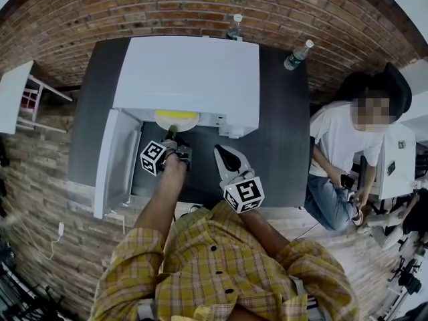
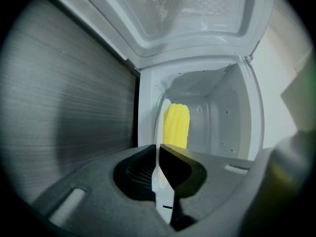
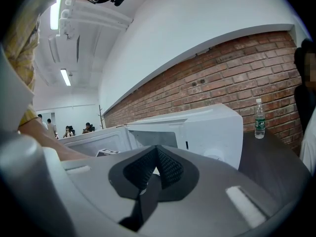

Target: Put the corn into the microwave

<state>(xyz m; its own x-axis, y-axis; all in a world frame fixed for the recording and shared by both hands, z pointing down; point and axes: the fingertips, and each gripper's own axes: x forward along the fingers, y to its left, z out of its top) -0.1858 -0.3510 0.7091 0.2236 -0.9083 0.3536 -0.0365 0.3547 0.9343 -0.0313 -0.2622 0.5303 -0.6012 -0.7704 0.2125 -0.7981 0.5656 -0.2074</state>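
Where the smooth white microwave [image 2: 232,112] cavity opens at frame centre, ribbed yellow corn [image 2: 176,125] is seen on a thin white plate [image 2: 162,196], pinched edge-on by the left gripper [image 2: 159,149]; the right gripper [image 3: 157,154] is closed, empty.

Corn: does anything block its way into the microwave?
Nothing visible does. The door stands open, and the corn, on a plate pinched by the left gripper, is already at the mouth of the cavity, with only its wall behind.
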